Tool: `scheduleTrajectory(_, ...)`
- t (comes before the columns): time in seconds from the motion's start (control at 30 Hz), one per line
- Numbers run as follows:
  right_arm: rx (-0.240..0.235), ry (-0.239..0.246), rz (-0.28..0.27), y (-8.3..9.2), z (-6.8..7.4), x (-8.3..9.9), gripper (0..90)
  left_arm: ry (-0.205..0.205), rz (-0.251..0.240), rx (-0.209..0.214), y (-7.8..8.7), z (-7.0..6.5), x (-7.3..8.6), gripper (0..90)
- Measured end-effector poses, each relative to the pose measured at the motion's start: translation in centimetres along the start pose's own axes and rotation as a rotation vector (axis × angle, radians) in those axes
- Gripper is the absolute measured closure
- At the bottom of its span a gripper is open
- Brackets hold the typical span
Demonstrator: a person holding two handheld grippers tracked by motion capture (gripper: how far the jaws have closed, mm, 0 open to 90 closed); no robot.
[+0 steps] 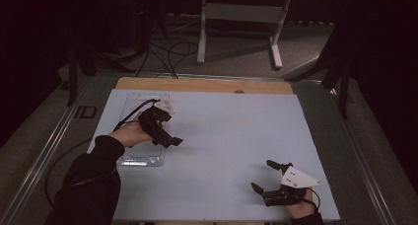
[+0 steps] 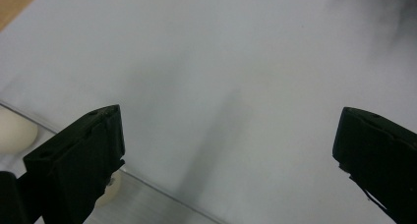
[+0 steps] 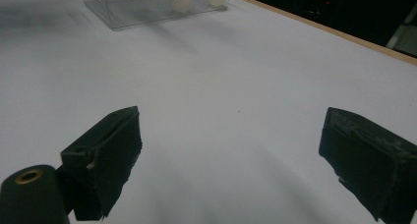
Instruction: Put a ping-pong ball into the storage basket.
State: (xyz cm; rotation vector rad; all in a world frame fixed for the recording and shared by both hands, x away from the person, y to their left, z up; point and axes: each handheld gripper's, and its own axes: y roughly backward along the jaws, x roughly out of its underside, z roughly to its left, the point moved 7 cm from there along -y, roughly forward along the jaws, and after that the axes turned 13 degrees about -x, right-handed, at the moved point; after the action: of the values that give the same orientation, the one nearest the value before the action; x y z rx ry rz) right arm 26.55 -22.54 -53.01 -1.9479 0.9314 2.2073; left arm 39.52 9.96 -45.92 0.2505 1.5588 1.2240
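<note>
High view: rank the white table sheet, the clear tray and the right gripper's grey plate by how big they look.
1. White table sheet, by far the largest.
2. Clear tray, partly hidden under the left gripper.
3. Grey plate on the right gripper, smallest, though nearest the camera.

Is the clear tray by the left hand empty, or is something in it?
Not empty. The clear tray holds at least two small white balls, seen in the right gripper view. The open left gripper hovers over its edge, holding nothing.

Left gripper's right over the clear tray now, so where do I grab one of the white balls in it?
Take a white ball across its widest middle, coming straight down with the open left gripper; the clear tray looks shallow and open-topped, and a round ball would probably roll from a sideways push.
</note>
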Motion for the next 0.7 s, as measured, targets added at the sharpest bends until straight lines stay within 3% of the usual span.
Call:
scheduleTrajectory(0.47,0.005,0.002,0.002,0.2,-0.1,0.0,8.8,0.001,-0.042,0.003,-0.7,-2.1,-0.5,0.1)
scheduleTrajectory(0.7,0.007,-0.001,-0.001,0.2,0.0,-0.1,8.7,-0.02,-0.077,-0.017,-0.8,-3.2,-1.1,0.2)
